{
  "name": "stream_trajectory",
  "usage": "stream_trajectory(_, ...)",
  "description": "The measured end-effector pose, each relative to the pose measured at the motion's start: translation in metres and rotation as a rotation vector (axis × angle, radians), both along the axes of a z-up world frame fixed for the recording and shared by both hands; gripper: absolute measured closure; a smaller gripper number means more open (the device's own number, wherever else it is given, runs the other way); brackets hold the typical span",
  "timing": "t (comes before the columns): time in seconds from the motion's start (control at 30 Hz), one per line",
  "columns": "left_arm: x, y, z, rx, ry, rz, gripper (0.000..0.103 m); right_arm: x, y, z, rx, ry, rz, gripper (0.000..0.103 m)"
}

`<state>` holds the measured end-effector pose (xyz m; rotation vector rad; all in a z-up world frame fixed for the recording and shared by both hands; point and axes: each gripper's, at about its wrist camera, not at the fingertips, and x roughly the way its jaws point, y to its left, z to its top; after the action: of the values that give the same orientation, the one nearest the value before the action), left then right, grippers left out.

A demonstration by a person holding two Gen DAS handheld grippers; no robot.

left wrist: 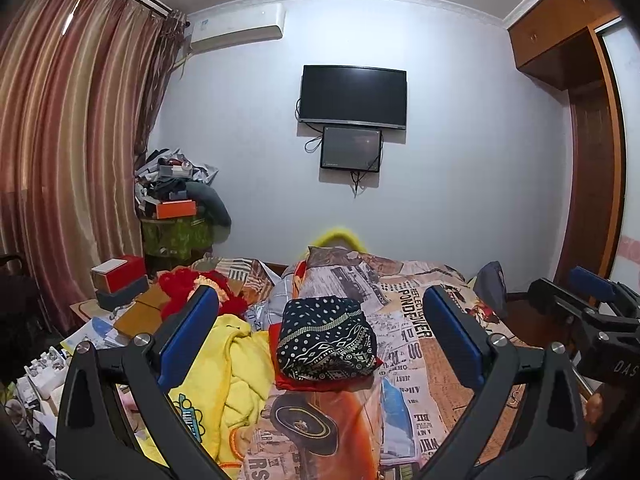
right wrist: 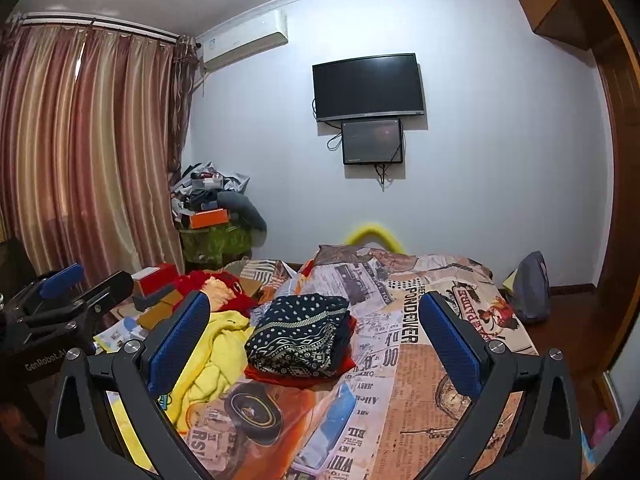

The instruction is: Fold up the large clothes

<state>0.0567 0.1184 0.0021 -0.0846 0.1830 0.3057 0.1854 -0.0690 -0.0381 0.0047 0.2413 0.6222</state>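
While my left gripper [left wrist: 320, 328] and right gripper [right wrist: 314, 326] both hover with fingers spread wide and empty, the folded dark garment [right wrist: 298, 332], soft with white dotted pattern, rests square on a red cloth [right wrist: 296, 376] upon the bed [right wrist: 420, 360]. Just beside it lies a crumpled yellow garment [left wrist: 236, 360]. Only the right view shows the grey bag [right wrist: 530, 286] fully.

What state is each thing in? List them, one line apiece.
left gripper: open, empty
right gripper: open, empty
patterned dark garment: folded, stacked on a red one
yellow garment: crumpled, unfolded
television: off
curtains: drawn shut
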Motion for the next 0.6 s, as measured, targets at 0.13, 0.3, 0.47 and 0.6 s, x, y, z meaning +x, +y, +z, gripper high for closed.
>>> stream_trajectory(0.13,0.0003,-0.0009,0.0001,0.000,0.001,-0.001,0.000,0.0002,0.0000,-0.0003,0.000,0.000,0.000,0.000)
stream_trajectory(0.3,0.0012,-0.0018,-0.0004,0.002,0.002,-0.008,0.000,0.0003,-0.0004,-0.0002,0.001,0.000,0.001,0.000)
stream_trajectory(0.47,0.0012,-0.0031,-0.0011,0.011,0.005,-0.019,0.000,0.0004,-0.0010,0.0000,0.002,0.000,0.002,0.000)
stream_trajectory(0.6,0.0011,-0.0040,-0.0019,0.017,0.006,-0.022,0.000,0.0003,-0.0014,0.0001,0.002,0.000,0.002,0.000)
